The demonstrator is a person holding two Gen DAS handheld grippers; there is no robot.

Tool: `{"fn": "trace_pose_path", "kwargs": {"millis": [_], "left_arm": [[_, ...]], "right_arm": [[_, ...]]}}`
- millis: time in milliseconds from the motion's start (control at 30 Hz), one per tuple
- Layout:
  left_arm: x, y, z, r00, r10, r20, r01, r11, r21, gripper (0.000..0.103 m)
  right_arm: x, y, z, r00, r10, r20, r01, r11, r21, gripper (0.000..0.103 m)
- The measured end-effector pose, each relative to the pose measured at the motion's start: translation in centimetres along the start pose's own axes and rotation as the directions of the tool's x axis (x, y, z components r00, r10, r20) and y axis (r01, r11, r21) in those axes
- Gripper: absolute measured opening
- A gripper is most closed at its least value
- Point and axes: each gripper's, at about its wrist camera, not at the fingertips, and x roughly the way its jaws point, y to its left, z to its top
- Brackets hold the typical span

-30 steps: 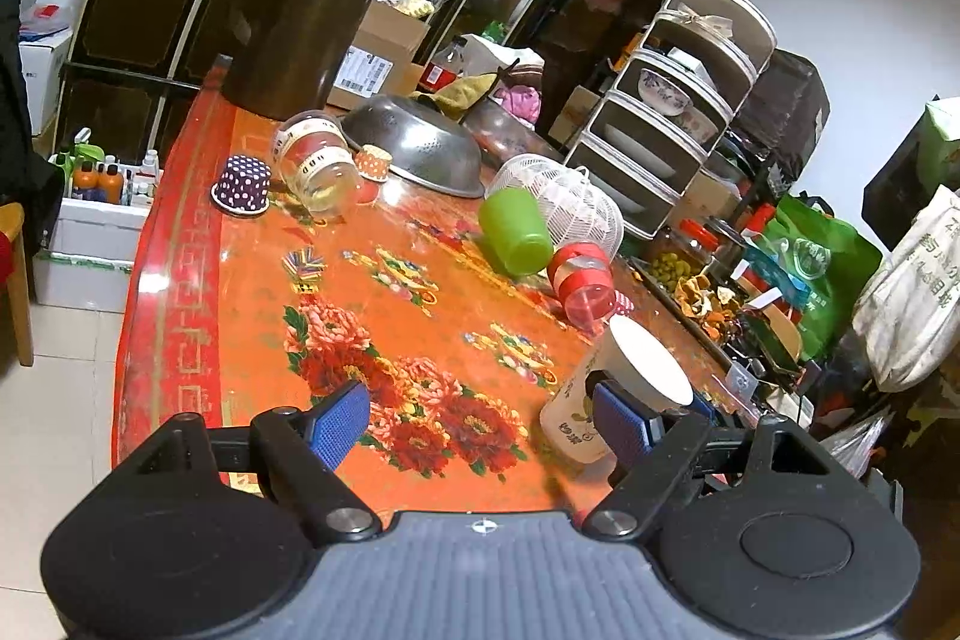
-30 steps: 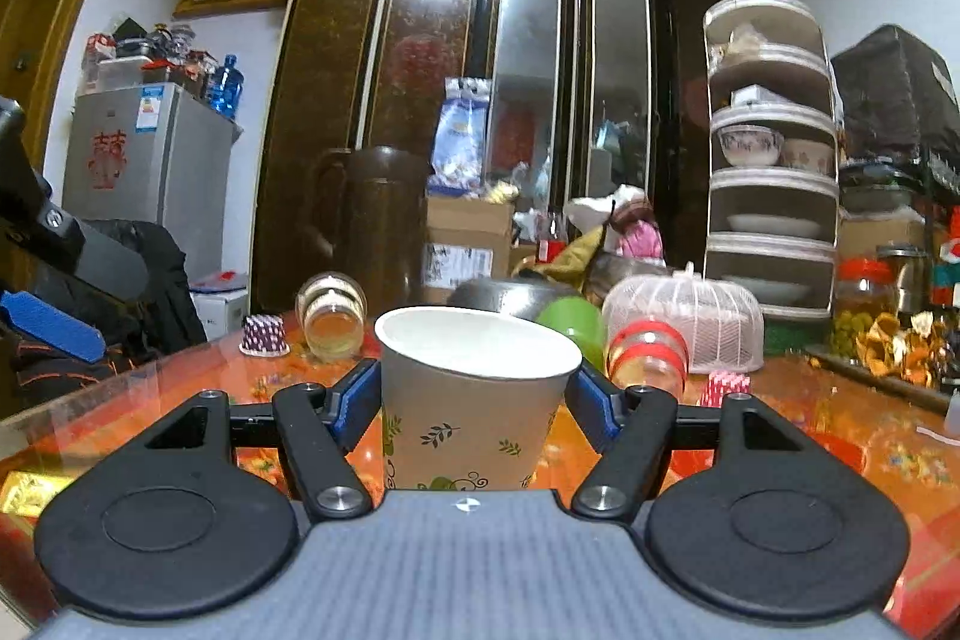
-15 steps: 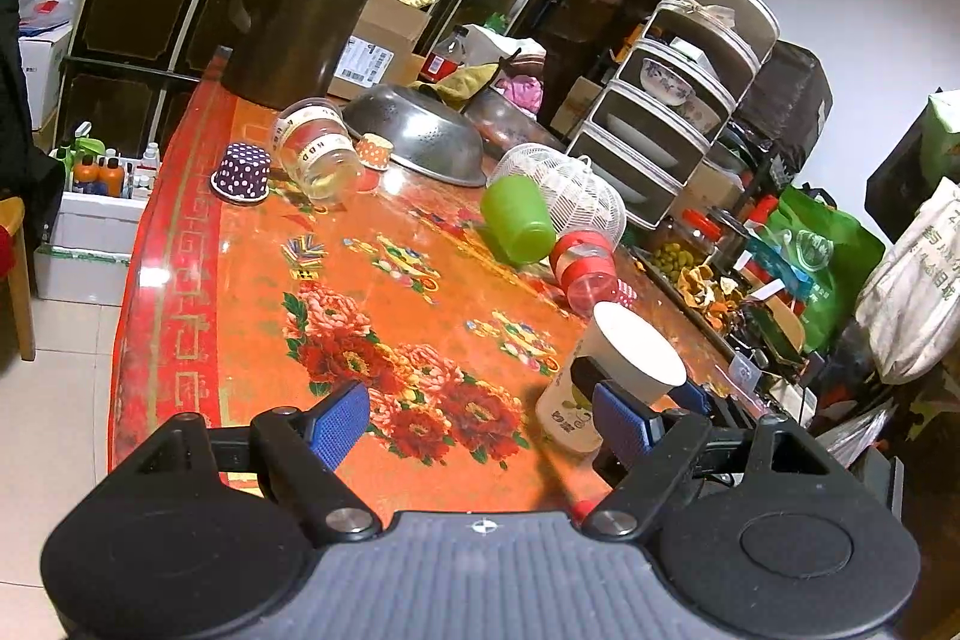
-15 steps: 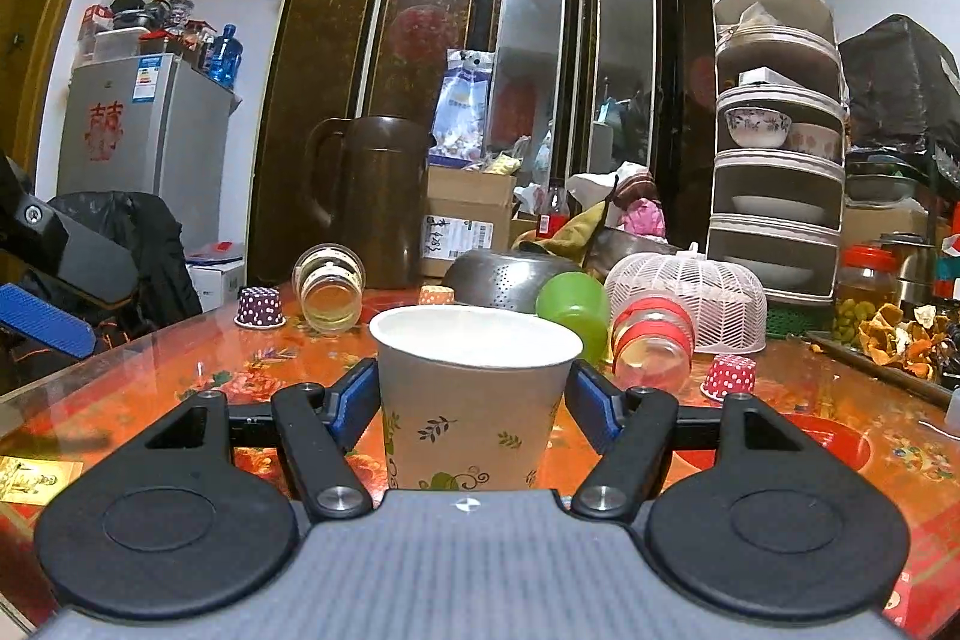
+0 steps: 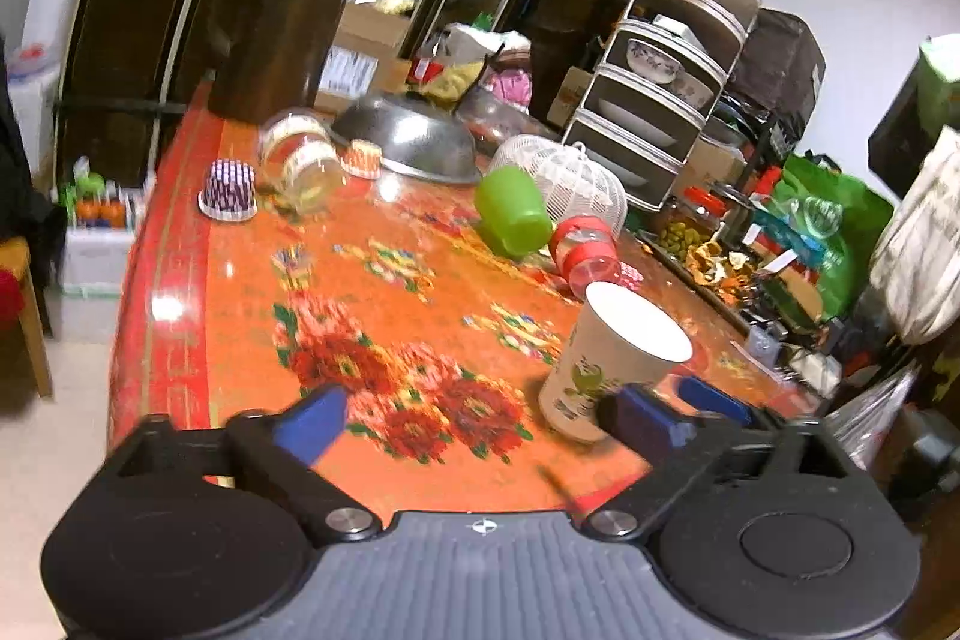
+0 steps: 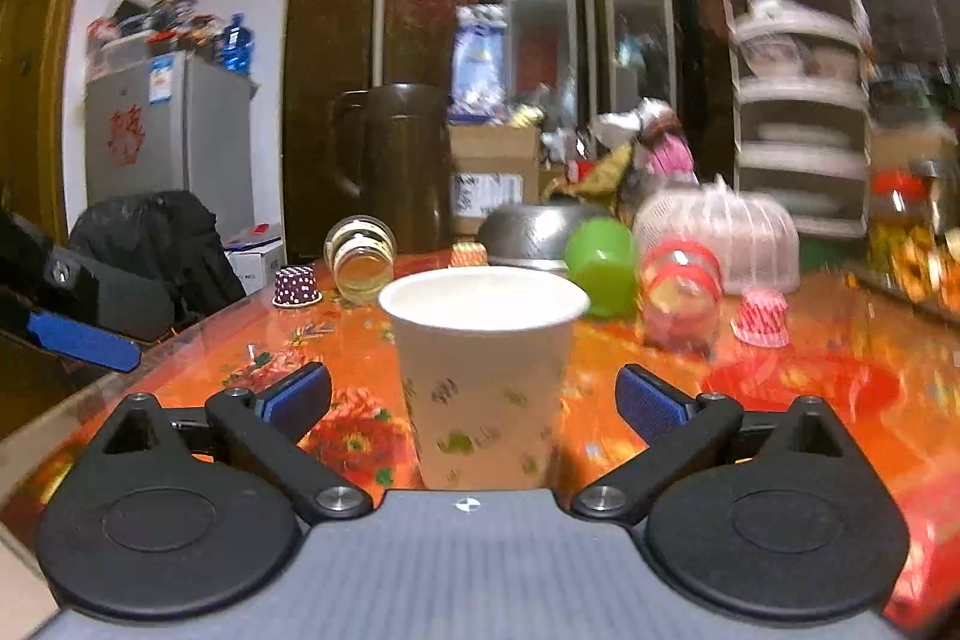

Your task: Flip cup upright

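A white paper cup with a leaf print (image 6: 483,370) stands upright on the orange flowered table (image 6: 780,382). My right gripper (image 6: 474,400) is open, with a blue pad on each side of the cup and a gap between pads and cup. In the left wrist view the cup (image 5: 612,358) stands near the table's right front. My left gripper (image 5: 474,421) is open and empty, to the left of the cup over the table's front edge. A blue finger of the right gripper (image 5: 714,400) shows behind the cup.
A green cup (image 5: 513,211), a red-banded jar (image 5: 585,256) and a glass jar (image 5: 300,160) lie on their sides further back. A steel bowl (image 5: 408,142), a white mesh cover (image 5: 570,178), a brown jug (image 5: 270,22) and a purple dotted cupcake liner (image 5: 228,190) stand behind.
My right gripper has opened and let go of the cup, which now stands on the table. The left gripper has drifted slightly; both views are blurred by motion.
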Motion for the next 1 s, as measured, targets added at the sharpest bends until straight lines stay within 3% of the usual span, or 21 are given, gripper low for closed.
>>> {"fn": "trace_pose_path", "kwargs": {"millis": [133,300,733,1000], "left_arm": [[1.2,-0.6,0.3,0.999,0.022,-0.026,-0.021,0.998,0.058,0.103],[1.4,-2.6,1.2,0.998,0.06,-0.03,-0.055,0.986,0.155,0.103],[-4.3,-8.1,4.2,1.0,-0.029,-0.005,0.029,0.971,0.236,0.103],[-6.0,-9.4,3.9,0.998,-0.063,-0.019,0.066,0.961,0.268,0.103]], "right_arm": [[-2.1,-2.3,0.9,0.996,0.005,-0.086,0.006,0.991,0.133,0.102],[-4.0,-2.6,2.9,0.987,-0.044,-0.152,0.06,0.993,0.1,0.102],[-9.6,-1.8,8.6,0.99,-0.072,-0.124,0.08,0.995,0.059,0.102],[-11.4,-1.1,8.9,0.992,-0.062,-0.107,0.066,0.997,0.037,0.102]]}}
